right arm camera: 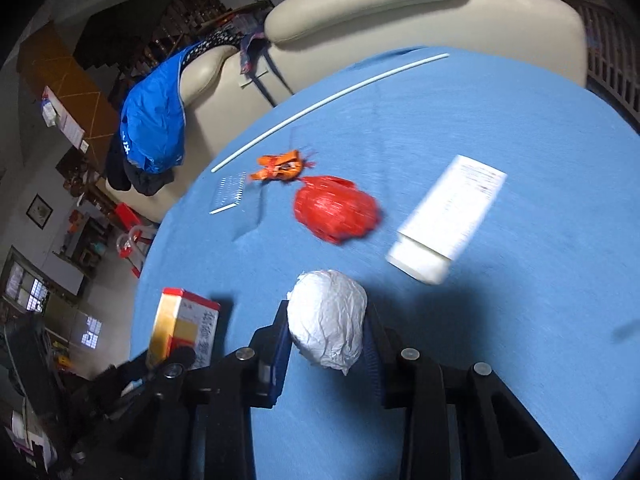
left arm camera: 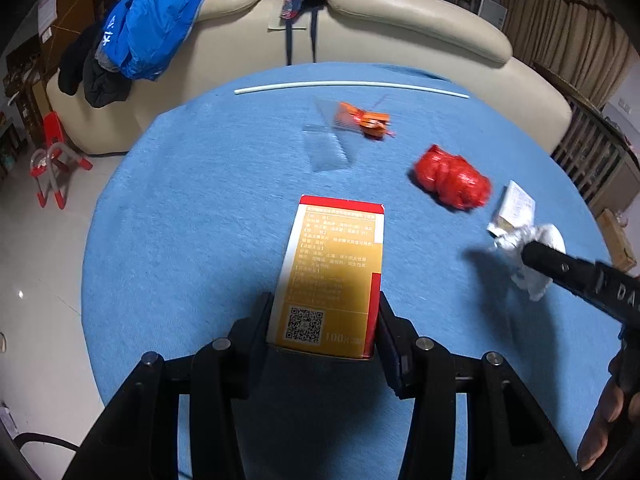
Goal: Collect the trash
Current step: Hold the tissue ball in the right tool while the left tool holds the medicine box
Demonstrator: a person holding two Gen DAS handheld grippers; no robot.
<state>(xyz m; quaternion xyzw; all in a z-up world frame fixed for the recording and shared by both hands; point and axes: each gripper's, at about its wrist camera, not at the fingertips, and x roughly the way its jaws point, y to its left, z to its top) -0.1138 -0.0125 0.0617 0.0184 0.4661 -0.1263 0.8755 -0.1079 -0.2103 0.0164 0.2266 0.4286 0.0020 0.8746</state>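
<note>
Left gripper [left arm camera: 324, 320] clamps the red-and-gold cardboard box [left arm camera: 334, 268]; right gripper [right arm camera: 326, 336] squeezes the crumpled white paper wad [right arm camera: 326, 316] — lift both level, keeping pressure gentle.

One box [left arm camera: 334, 276], one paper wad [right arm camera: 327, 320], two red wrappers [right arm camera: 335, 211] (one orange-ish), one tube [right arm camera: 450, 216]

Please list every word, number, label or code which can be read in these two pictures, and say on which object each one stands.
"100": on the red and gold box, beside its QR code; held in the left claw.
"DA": on the right claw's arm, cut off by the frame edge.
Box's Chinese print: too small to read.
White tube: print blurred.
Blue jacket: white marks unreadable.
Crumpled white paper in the right claw: no text.
</note>
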